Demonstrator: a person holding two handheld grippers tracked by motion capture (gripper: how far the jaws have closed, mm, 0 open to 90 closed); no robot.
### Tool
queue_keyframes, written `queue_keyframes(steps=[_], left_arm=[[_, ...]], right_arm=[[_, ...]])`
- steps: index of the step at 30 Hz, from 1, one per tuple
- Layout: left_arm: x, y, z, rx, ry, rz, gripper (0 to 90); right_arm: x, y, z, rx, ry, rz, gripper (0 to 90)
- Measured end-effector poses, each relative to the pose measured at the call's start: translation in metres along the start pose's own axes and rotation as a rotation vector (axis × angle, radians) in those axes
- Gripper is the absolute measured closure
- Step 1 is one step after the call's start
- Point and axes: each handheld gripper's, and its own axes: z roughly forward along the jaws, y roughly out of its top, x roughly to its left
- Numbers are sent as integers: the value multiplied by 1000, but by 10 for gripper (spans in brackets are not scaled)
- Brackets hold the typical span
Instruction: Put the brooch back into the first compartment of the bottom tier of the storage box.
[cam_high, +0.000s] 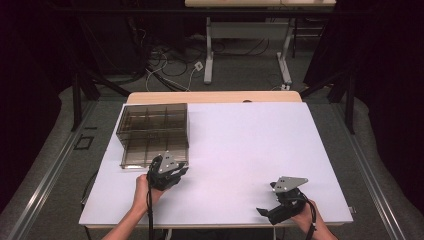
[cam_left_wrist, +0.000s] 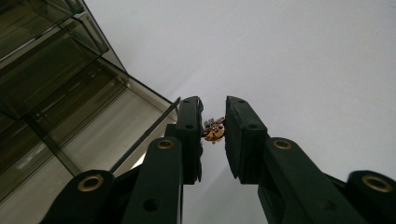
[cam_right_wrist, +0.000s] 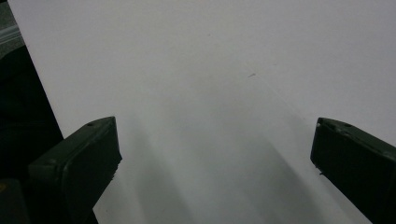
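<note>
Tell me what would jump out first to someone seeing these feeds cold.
The smoky see-through compartment box at the table's far left stands out against the white table. Next comes the left gripper beside the box's near corner, its jaws pinching a tiny gold-and-dark ornament, too small to name. The right gripper rests near the front right edge with jaws wide and nothing between them.

White table top, desk legs, floor cables
</note>
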Motion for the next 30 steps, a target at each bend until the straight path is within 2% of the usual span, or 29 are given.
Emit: queue_keyframes(steps=[30], left_arm=[[18,-6,-15,-18,64,-32,759]], right_arm=[[-1,0,0,-3,0,-2,8]])
